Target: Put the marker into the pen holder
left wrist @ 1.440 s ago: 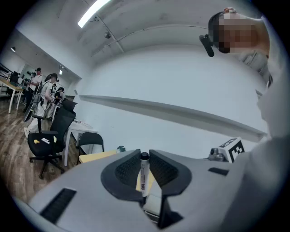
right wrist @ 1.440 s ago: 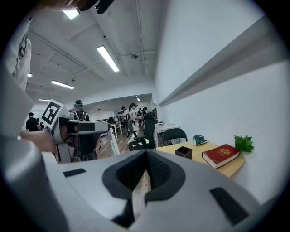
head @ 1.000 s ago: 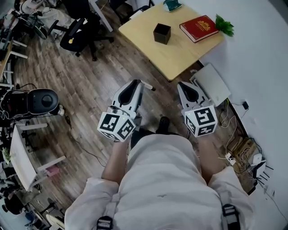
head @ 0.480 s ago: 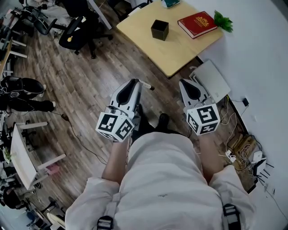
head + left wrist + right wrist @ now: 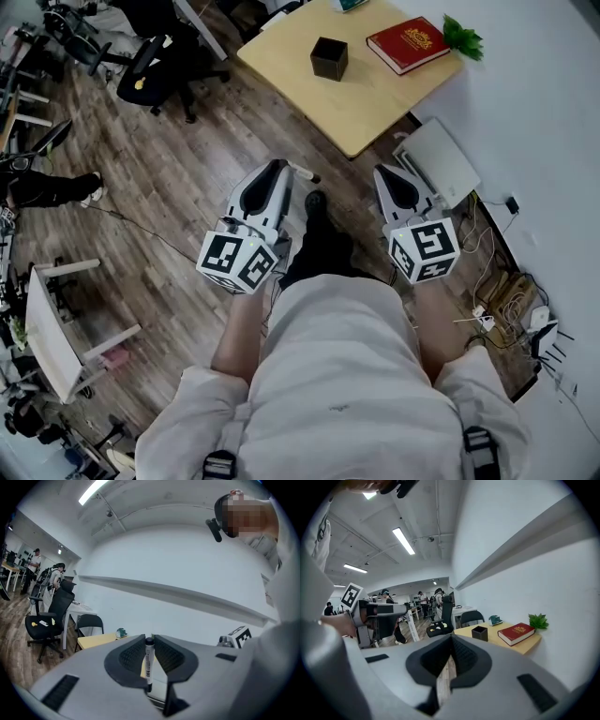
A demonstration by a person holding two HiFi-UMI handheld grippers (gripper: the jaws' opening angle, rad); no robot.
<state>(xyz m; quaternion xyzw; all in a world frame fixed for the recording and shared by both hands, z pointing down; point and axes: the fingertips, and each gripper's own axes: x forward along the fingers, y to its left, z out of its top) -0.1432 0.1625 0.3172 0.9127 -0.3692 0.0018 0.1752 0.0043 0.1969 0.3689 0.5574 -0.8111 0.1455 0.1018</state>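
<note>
The left gripper point(image 5: 149, 639) pinches the marker point(image 5: 148, 667) upright between its jaws, well apart from the pen holder point(image 5: 329, 58).

The person's black shoe point(image 5: 316, 204) has stepped forward on the wood floor point(image 5: 187, 159). The yellow table point(image 5: 375, 112) with the black pen holder point(image 5: 329, 58) now sits a bit higher in the head view. The passer-by in black point(image 5: 39, 187) has walked toward the left edge.
</note>
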